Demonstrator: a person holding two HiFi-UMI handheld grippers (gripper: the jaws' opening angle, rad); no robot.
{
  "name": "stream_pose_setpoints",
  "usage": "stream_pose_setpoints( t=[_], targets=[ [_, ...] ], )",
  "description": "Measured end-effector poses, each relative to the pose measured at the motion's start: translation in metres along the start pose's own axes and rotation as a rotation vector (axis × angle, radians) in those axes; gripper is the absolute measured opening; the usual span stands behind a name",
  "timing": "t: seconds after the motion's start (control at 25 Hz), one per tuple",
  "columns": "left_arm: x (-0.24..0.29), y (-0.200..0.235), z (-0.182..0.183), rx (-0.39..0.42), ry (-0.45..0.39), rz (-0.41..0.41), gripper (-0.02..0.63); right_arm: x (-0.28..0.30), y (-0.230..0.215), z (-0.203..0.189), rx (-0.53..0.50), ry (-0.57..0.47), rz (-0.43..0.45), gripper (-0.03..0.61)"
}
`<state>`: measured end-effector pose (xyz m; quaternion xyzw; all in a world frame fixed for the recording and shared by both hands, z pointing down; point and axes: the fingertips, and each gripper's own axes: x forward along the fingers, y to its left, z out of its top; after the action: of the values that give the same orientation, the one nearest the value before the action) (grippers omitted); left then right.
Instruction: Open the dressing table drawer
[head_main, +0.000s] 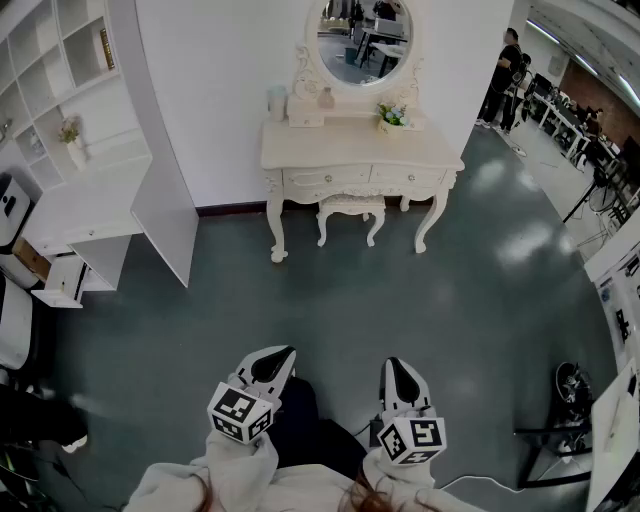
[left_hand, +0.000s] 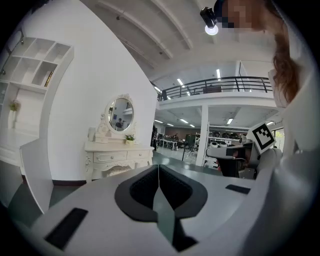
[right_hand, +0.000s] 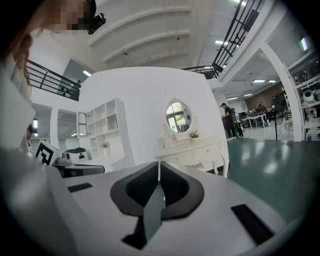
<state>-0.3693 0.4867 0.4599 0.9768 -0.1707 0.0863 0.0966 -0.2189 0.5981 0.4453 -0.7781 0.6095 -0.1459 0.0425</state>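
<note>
My white plastic left gripper (head_main: 283, 352) and matching right gripper (head_main: 393, 364) sit side by side out front, tipped slightly down. Both sets of black-padded jaws are pressed together, nothing between them. Pale sleeves (head_main: 235, 468) trail behind.

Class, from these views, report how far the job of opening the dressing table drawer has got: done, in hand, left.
Done: nothing yet; both drawer fronts of the cream carved dressing table sit flush. In hand: the left gripper and right gripper, shut and empty, point towards it from a distance. Left: walk up, grip a front, pull it out.
</note>
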Motion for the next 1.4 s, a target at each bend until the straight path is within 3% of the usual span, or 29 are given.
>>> stream_pose_setpoints(
  t=[0.8, 1.4],
  targets=[
    [0.007, -0.002, -0.006, -0.012, 0.022, -0.03, 0.02, -0.002, -0.008, -0.012, 0.061, 0.022, -0.042, 0.041],
    [0.095, 0.047, 0.018, -0.047, 0.017, -0.039, 0.02, 0.091, -0.043, 0.01, 0.081, 0.052, -0.043, 0.041]
  ],
)
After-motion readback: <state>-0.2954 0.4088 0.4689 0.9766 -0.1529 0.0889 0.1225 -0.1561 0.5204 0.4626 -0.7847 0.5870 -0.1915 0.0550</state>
